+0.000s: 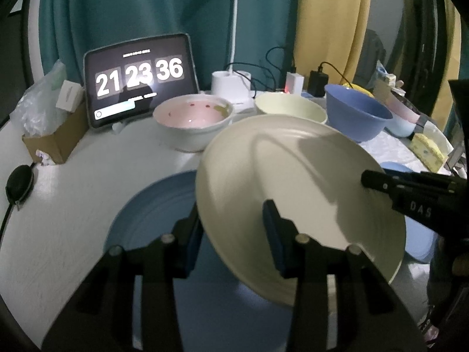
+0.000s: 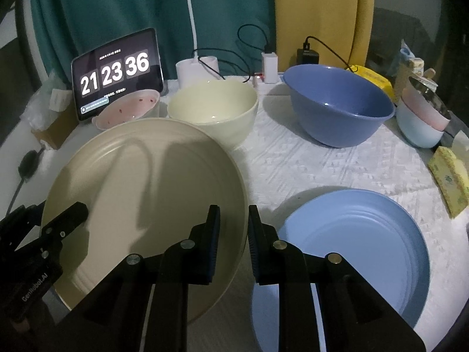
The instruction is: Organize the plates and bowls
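A cream plate hangs tilted above a dark blue plate that lies on the table. My left gripper is shut on its near rim, one finger on top and the other underneath. My right gripper is shut on the opposite rim. A lighter blue plate lies to the right. Behind stand a pink bowl, a cream bowl and a blue bowl.
A tablet showing a clock, a lamp base and chargers with cables line the back of the white table. A cardboard box sits at the left. Stacked small bowls and a yellow sponge are at the right.
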Tool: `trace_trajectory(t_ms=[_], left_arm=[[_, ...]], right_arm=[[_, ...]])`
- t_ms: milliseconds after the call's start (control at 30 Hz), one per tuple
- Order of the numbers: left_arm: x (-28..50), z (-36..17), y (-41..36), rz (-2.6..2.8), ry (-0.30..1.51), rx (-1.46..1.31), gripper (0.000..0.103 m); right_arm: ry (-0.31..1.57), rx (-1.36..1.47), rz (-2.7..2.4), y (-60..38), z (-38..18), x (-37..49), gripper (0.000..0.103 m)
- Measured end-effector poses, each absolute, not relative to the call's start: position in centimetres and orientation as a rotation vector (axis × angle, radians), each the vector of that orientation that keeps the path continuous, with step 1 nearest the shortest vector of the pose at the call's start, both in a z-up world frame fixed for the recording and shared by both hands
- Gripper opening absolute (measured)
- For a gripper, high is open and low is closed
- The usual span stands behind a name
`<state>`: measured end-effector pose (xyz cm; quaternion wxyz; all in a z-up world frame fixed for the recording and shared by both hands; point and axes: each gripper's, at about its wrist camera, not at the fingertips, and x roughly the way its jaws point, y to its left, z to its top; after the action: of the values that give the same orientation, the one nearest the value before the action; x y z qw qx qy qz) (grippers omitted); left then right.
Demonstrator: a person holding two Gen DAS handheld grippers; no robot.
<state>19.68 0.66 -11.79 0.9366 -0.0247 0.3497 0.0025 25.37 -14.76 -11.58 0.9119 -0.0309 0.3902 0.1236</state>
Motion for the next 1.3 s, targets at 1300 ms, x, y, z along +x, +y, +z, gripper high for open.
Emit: trace_trajectory(t_ms=[1300], left_arm=[[17.5,-10.6,-5.6,-0.07,0.701,0.035,0.041]], right_arm=[[0.754,0.018,0.198,-21.1,-10.6,21.4,0.02]])
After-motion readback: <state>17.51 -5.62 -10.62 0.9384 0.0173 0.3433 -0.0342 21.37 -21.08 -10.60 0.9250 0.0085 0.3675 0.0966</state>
